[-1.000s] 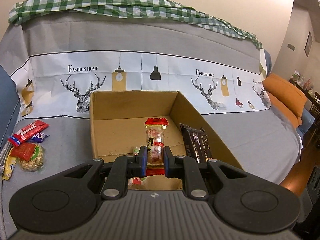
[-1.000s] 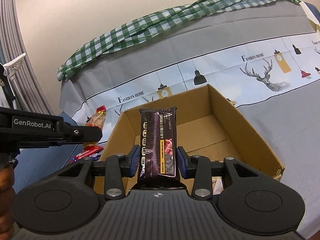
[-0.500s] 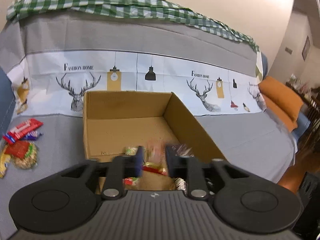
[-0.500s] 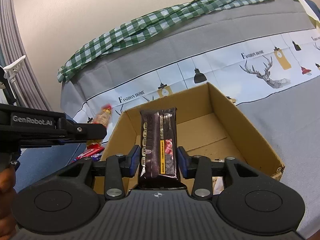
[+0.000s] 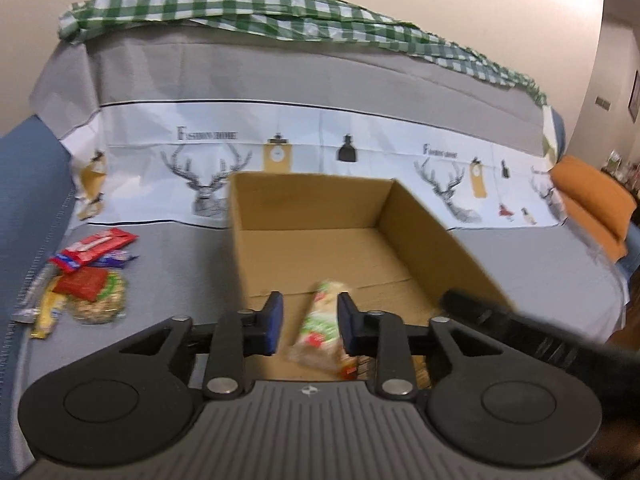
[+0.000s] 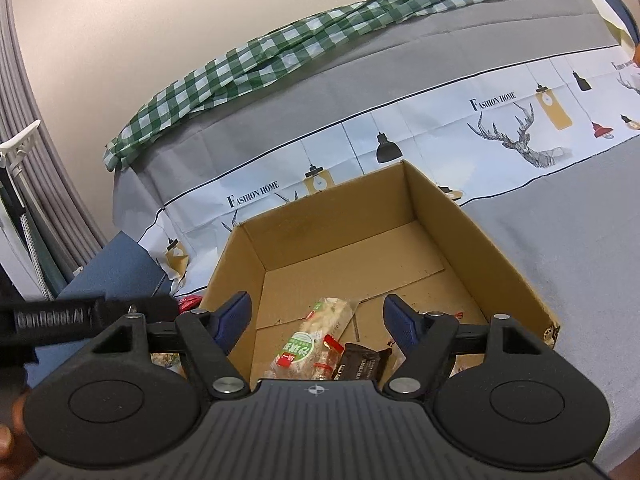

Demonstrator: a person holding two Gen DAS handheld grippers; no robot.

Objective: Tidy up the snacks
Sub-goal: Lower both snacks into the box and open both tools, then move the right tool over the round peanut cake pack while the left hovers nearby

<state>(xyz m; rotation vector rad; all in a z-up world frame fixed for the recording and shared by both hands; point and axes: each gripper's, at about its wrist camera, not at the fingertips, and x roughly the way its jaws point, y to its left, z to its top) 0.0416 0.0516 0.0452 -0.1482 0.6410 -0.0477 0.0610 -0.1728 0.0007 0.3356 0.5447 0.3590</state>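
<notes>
Lying flat on the floor of the cardboard box (image 6: 472, 240), near its front wall: a pale green-labelled snack packet (image 6: 312, 338), long axis running from 7 to 1 o'clock in the right wrist view, and just beside it at 3 o'clock a dark chocolate bar wrapper (image 6: 360, 366), partly hidden by the tool body. Hovering above both, the right gripper (image 6: 316, 320), jaws spread wide after just opening, nothing between the pads. Seen from the other side, the same green packet (image 5: 322, 324) showing between the jaws of the left gripper (image 5: 308, 324), which have just been closing yet stand narrowly apart and grip nothing; packet down on the box floor (image 5: 320, 256). Waiting outside the box at 9 o'clock on the grey sofa cover (image 5: 180, 264): a loose pile of snacks (image 5: 86, 276), red wrappers on top. Draped along the sofa back at 12 o'clock, a green checked cloth (image 5: 248, 4).
</notes>
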